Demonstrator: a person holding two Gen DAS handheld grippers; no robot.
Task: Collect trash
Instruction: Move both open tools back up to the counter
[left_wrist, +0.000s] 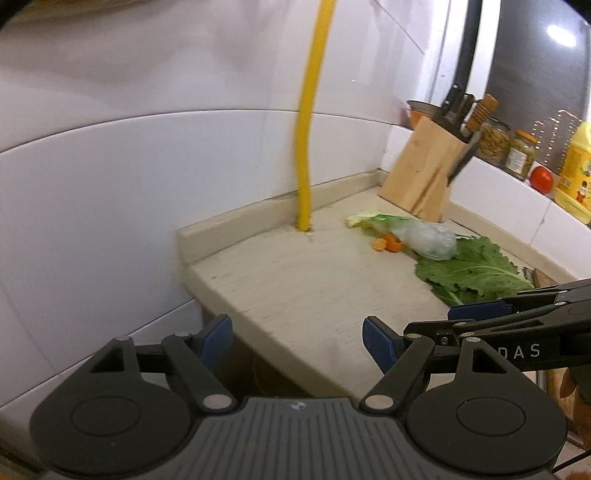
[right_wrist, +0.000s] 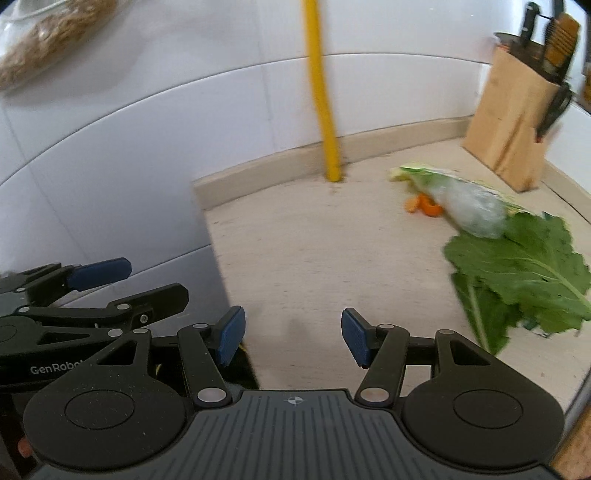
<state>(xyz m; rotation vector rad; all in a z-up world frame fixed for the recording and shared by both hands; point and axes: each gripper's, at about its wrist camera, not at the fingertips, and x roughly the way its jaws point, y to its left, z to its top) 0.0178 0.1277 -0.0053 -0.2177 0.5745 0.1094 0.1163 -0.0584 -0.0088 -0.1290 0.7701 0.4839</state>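
Left gripper (left_wrist: 297, 338) and right gripper (right_wrist: 293, 338): jaws apart, nothing between them. Plastic bag (right_wrist: 472, 212), orange peel (right_wrist: 424, 205) and green leaf (right_wrist: 524, 273) lie together on the countertop (right_wrist: 314, 258).

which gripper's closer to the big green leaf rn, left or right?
Right. The right gripper hangs open over the counter with the green leaf just off its right finger. The left gripper, also open, sits further left by the counter's end.
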